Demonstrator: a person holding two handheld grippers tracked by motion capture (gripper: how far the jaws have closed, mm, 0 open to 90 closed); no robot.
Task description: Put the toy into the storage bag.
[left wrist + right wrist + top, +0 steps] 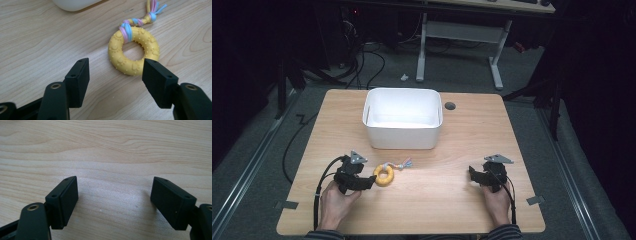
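While unlabelled, yellow ring toy (133, 53) faces left gripper (116, 80).

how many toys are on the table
1: a yellow ring toy with a braided rope tail, lying just ahead of the open left gripper, near the white bin. The bin looks empty.

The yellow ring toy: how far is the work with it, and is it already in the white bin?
Nothing looks done yet: the yellow ring toy lies on the table, outside the white bin. In hand: the left claw is open, just short of the ring. The right claw is open over bare wood. Gripping, and probably moving it to the bin, remain.
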